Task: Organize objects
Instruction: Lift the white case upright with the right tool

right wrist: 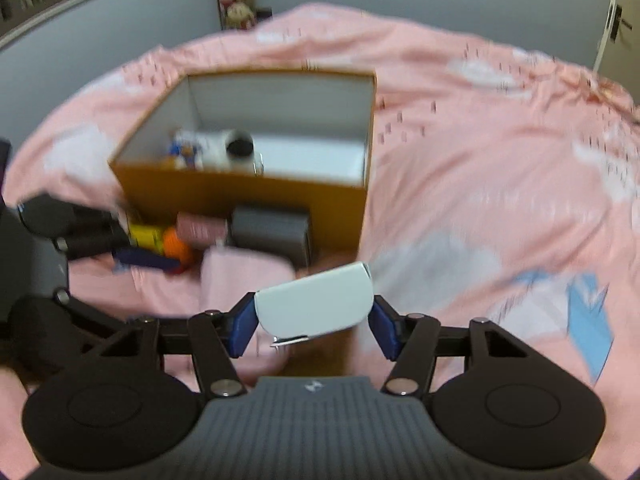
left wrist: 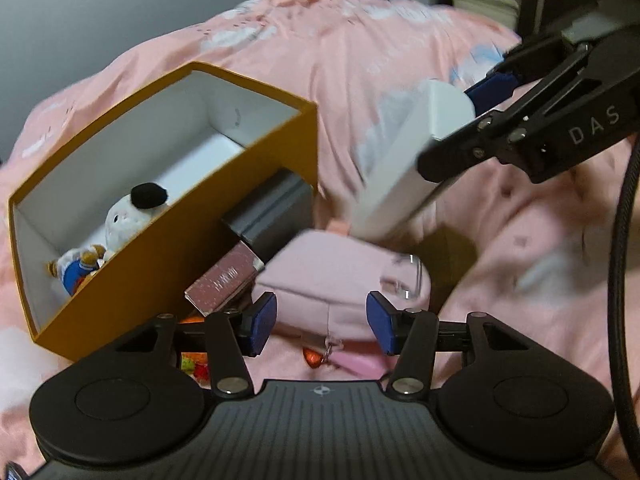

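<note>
An orange cardboard box [left wrist: 160, 272] [right wrist: 240, 196] stands open on a pink bedspread [right wrist: 480, 160], with a white plush toy [left wrist: 132, 216] [right wrist: 224, 148] and a small blue-and-brown plush [left wrist: 76, 268] inside. My right gripper [right wrist: 314, 320] [left wrist: 452, 128] is shut on a white rounded case [right wrist: 316, 300] [left wrist: 400, 168], held in the air to the right of the box. Over a pink pouch [left wrist: 336, 276] [right wrist: 240, 272] lying in front of the box, my left gripper [left wrist: 322, 322] stands open, its blue pads apart and nothing pressed between them.
A grey box [left wrist: 272, 212] [right wrist: 272, 232] and a small mauve box [left wrist: 224, 280] [right wrist: 200, 230] lean against the orange box's front wall. An orange ball-like thing [right wrist: 176, 244] and a yellow item [right wrist: 144, 234] lie beside them. A black cable [left wrist: 624, 240] hangs at the right.
</note>
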{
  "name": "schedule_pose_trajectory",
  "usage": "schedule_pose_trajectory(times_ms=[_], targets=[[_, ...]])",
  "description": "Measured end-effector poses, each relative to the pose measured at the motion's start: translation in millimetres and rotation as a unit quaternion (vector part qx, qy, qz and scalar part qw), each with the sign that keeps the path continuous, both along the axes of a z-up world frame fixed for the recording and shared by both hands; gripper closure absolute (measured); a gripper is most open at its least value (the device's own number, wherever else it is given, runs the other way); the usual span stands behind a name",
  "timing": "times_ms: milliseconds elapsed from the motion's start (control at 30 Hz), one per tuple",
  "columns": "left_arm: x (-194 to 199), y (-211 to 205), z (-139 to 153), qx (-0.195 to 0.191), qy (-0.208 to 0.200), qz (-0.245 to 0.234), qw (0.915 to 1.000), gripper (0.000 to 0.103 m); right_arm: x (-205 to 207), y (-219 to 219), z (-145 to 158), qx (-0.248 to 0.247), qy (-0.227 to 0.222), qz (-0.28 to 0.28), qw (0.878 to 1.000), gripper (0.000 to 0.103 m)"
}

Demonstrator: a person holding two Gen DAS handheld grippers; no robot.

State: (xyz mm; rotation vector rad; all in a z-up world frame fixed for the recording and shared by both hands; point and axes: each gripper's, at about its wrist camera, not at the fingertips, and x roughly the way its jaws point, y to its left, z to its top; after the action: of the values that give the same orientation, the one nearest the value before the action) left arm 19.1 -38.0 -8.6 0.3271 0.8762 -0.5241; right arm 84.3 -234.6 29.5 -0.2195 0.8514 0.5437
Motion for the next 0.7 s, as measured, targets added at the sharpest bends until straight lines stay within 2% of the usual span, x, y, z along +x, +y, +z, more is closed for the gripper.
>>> schedule_pose_trajectory(times_ms=[100, 300, 500, 700], targets=[[8, 4, 9, -0.03, 0.0, 0.015, 0.9994, 0.042, 17, 6, 5, 0.023, -0.006, -0.002, 1.0, 0.042], [25, 2, 15, -0.059, 0.004, 0.03, 0.9978, 0.042, 48, 20, -13, 0.037, -0.005, -0.014, 0.999, 0.042], [32, 8, 5, -0.057, 0.043, 0.056, 0.9958, 0.042, 64, 25, -27, 0.06, -0.009, -0.01, 0.998, 0.041], [40, 24, -4, -0.091, 0.098, 0.122, 0.9834, 0.042, 69, 35, -44, 0.051, -0.003, -0.01, 0.999, 0.04]])
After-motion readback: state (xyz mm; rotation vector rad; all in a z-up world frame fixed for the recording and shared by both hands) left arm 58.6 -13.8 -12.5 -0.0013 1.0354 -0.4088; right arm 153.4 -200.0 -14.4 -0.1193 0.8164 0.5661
